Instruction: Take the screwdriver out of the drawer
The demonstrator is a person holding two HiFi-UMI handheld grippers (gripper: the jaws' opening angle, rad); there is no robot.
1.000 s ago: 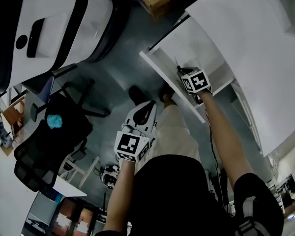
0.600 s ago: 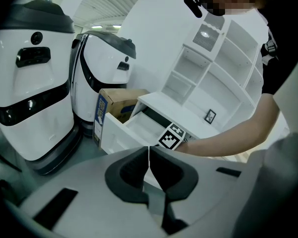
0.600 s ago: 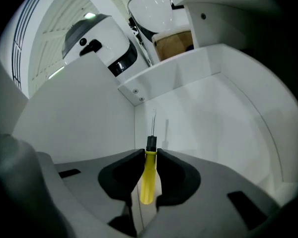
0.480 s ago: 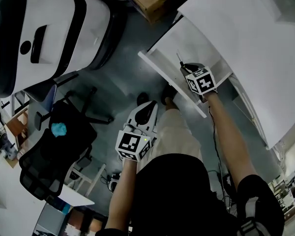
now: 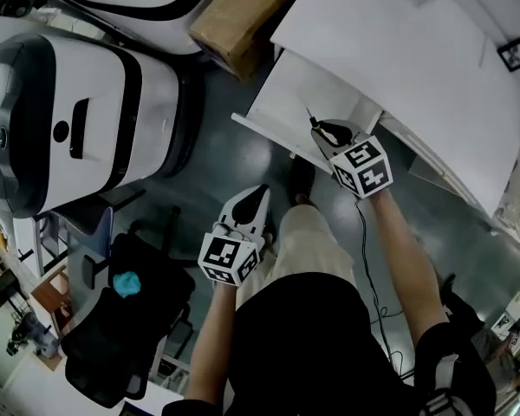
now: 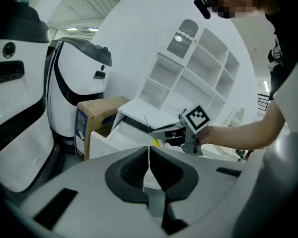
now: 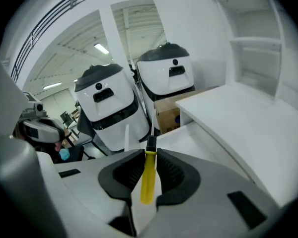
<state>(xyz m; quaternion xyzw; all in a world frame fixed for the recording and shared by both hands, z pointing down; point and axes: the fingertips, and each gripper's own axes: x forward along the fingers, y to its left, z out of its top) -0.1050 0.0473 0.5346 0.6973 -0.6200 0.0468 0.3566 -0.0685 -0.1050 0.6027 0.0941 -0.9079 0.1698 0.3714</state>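
Yellow plastic fills the right claw (image 7: 150, 168): its jaws are clamped on the handle of the screwdriver (image 7: 148, 180), whose black collar and thin metal shaft stick out past the jaw tips. The tool lies along the line of the jaws, tip forward. Just below and ahead of this claw is the open white drawer (image 5: 299, 81). In the left gripper view the claw and tool hang above the drawer's front edge, clear of its floor. To the claw's right runs the white tabletop (image 5: 399, 59) from under which the drawer is pulled out. Beyond the drawer, ahead of the claw, a cardboard box (image 7: 169, 114) stands on the floor. Behind the box stand two white-and-black machines (image 7: 111, 105).

The left claw (image 6: 149, 170) has its jaws pressed together with nothing between them. It is held well to the left of the right claw and nearer the person, beside a light trouser leg (image 5: 308, 245). It points toward the drawer and the other claw. A white shelf unit (image 6: 198, 63) rises behind them. Behind and left of this claw a black office chair (image 5: 126, 328) stands on the grey floor.
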